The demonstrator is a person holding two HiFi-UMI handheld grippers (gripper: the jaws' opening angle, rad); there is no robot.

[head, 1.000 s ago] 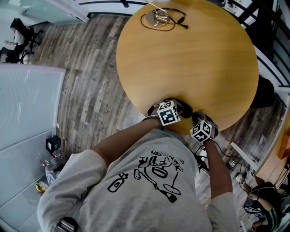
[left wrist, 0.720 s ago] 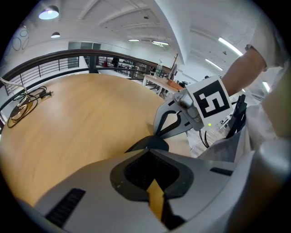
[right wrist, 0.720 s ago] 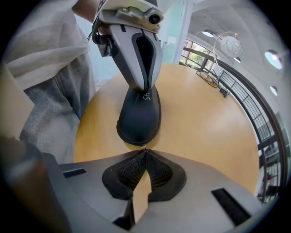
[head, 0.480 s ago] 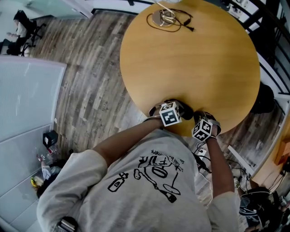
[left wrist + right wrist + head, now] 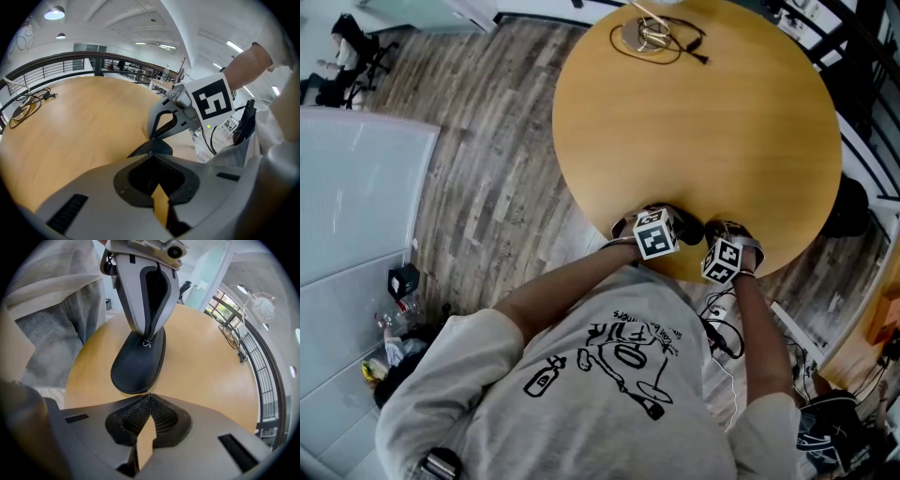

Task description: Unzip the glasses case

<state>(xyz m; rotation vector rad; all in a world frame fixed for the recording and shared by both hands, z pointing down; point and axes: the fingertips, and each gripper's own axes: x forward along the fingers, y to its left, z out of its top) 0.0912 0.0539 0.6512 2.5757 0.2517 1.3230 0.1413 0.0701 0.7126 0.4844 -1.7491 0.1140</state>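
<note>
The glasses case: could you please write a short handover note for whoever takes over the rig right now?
Left gripper: shut on one end of the glasses case, which lies on the table near the person's edge.
Right gripper: shut on the zipper pull at the opposite end.
Done: both grips are set.
Left: run the zipper round; the case looks closed, and I cannot tell how far it has opened.

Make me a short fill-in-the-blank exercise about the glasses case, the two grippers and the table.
1. The black glasses case lies near the edge of a ____ wooden table.
2. The left gripper clamps the case, while the right gripper is shut on its ____.
3. The coiled cable lies at the table's ____ side, away from the person.
Missing words: round; zipper pull; far
</note>
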